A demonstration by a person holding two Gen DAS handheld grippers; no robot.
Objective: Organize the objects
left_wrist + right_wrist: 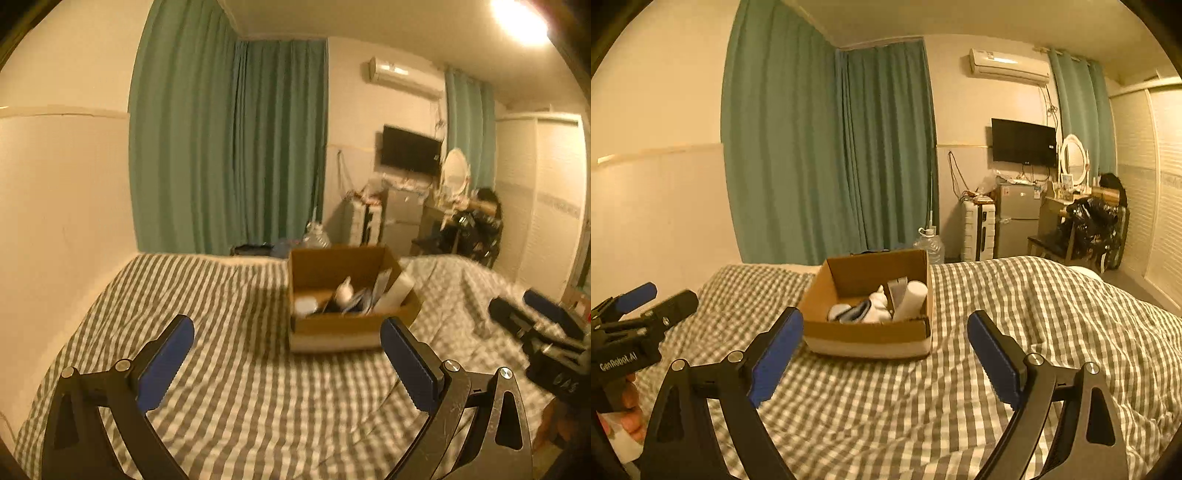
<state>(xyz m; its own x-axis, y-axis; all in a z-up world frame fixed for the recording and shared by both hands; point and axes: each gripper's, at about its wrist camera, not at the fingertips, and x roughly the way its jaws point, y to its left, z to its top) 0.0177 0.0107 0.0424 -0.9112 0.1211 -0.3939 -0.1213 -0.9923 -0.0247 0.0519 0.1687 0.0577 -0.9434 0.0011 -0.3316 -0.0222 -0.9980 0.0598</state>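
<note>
An open cardboard box (325, 328) (866, 336) sits on the bed, holding several items: a white tube (910, 300), white and blue-grey cloth pieces (862, 312) and a white round item (306, 305). My left gripper (288, 332) is open and empty, held above the bedspread just short of the box's near side. My right gripper (884, 325) is open and empty, its fingers either side of the box's front. The right gripper also shows at the right edge of the left wrist view (535, 314), and the left gripper at the left edge of the right wrist view (653, 299).
The bed has a grey-and-white checked cover (1015, 306), rumpled at the right. A wall (62, 203) runs along the bed's left side. Teal curtains (831, 147), a water bottle (932, 243), a small fridge (1017, 218) and a dressing table stand beyond the bed.
</note>
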